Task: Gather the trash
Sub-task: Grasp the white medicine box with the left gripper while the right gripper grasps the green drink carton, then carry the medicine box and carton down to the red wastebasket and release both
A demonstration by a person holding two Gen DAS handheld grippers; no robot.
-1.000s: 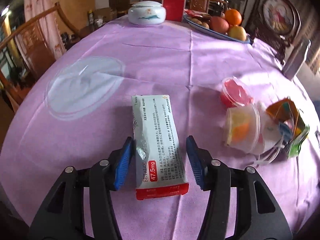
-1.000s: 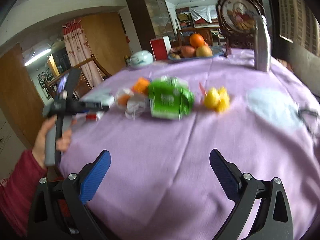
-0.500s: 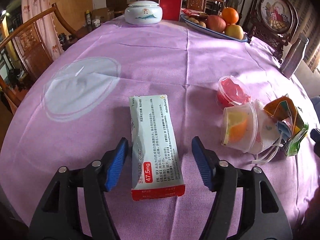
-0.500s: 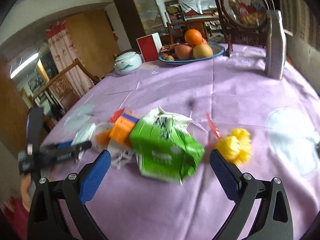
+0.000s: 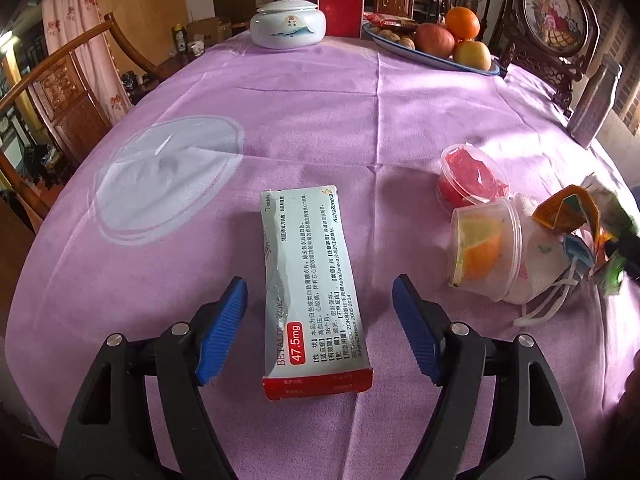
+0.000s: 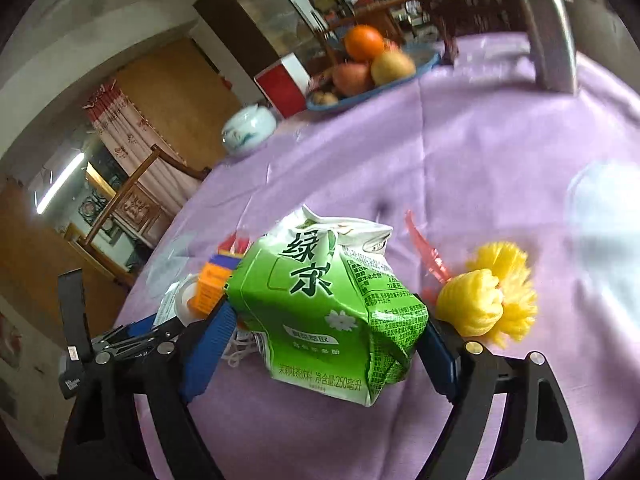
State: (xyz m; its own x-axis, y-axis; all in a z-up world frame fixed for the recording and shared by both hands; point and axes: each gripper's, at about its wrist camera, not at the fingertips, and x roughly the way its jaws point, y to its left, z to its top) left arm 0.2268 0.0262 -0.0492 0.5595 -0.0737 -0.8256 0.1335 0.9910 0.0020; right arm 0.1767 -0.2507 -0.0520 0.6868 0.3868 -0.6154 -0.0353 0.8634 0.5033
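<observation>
The crushed green drink carton [image 6: 324, 304] sits between the jaws of my right gripper [image 6: 324, 340], whose blue pads flank its creased sides; these jaws have just been closing, though I cannot tell whether both pads press yet. The flattened medicine box [image 5: 310, 284] lies lengthwise on the tabletop [image 5: 320, 120] between the jaws of my left gripper [image 5: 320, 328], which have just been opening and stand clear of it on both sides. Beyond the right jaws' left pad is a small pile: an orange carton [image 6: 210, 284] and one mask [image 5: 544, 256] with loose ear loops. Just outside the right pad lies one yellow foam fruit net [image 6: 488, 304], with one pink plastic scrap [image 6: 424, 256] behind it. To the right of the left jaws I count two clear plastic cups, one holding orange pieces [image 5: 484, 248], one red [image 5: 468, 180]. Risks, as I judge them: the dented carton may buckle and squirt out under a lopsided squeeze; the mask loops may snag on a pad and drag the pile; the thin box may slide rather than lift.
</observation>
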